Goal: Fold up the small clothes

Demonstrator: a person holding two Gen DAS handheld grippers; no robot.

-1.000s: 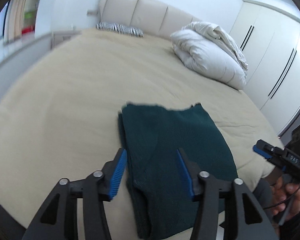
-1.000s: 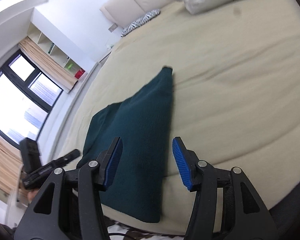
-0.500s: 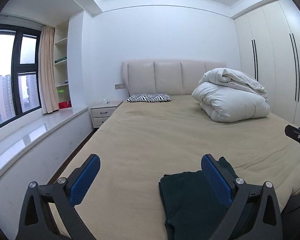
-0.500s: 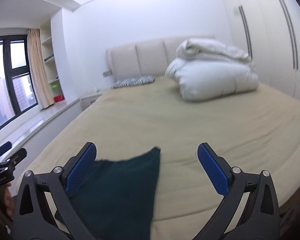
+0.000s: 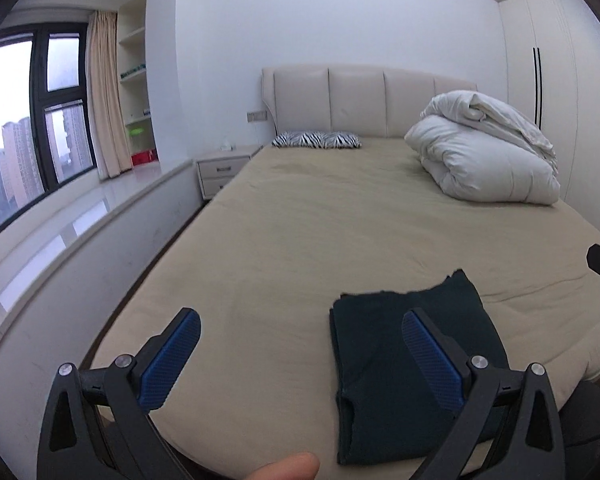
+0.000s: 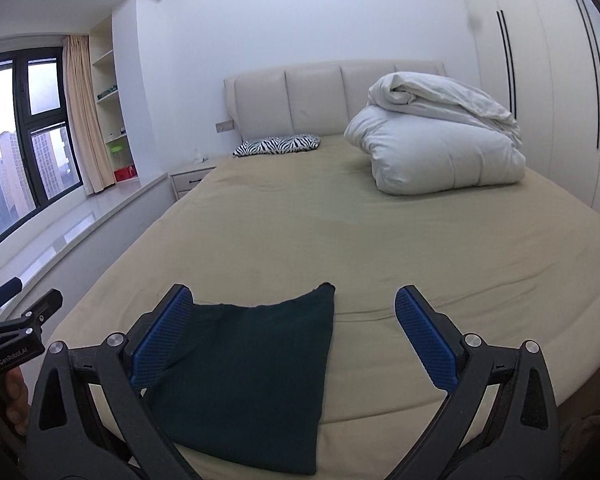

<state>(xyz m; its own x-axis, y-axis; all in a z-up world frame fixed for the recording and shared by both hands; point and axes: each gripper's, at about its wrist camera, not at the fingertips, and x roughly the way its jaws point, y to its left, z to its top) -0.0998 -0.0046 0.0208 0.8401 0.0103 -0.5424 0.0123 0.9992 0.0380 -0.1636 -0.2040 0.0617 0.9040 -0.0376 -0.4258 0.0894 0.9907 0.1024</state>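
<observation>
Matt knitted garment (image 6: 256,364); smooth cloth sheet (image 6: 380,240)

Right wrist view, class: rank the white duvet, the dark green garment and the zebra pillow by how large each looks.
1. dark green garment, though it lies nearest the camera
2. white duvet, close to it in apparent size, so the top two are unsure
3. zebra pillow, clearly smallest

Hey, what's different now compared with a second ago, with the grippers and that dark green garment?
Both the left gripper and the right gripper opened wide and lifted back from the dark green garment, tilting up so the whole room shows. Neither holds anything. The garment stayed folded at the near edge of the bed; the white duvet did not move.
</observation>
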